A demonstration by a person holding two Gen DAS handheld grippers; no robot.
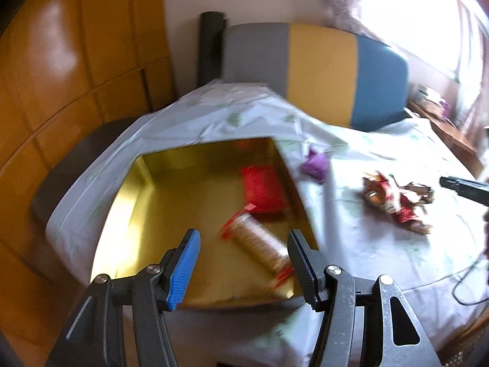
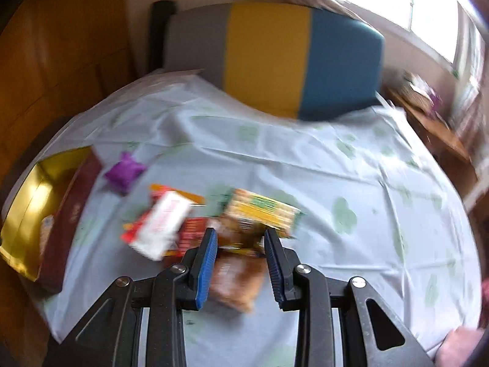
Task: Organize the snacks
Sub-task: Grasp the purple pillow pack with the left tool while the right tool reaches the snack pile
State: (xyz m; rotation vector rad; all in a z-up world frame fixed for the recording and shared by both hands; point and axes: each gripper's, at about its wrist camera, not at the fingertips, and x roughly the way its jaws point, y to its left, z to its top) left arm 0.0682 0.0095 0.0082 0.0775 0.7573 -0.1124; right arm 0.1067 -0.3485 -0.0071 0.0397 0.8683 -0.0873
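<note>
We carry a brown snack packet [image 2: 237, 278] in the right gripper [image 2: 241, 238], its narrowed jaws pinching it. Keep that pinch firm until above the gold box [image 2: 21, 214], far left. The left gripper [image 1: 244, 238] hangs half-open, empty, over the biscuit roll [image 1: 259, 244].

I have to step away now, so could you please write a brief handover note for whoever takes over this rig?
Left claw: open, empty, above the gold box.
Right claw: over the snack pile; a brown packet shows between its jaws, but blur hides whether it is gripped.
Done: red packet and biscuit roll lie in the box.
Left: purple packet beside the box, and the pile on the cloth.
</note>
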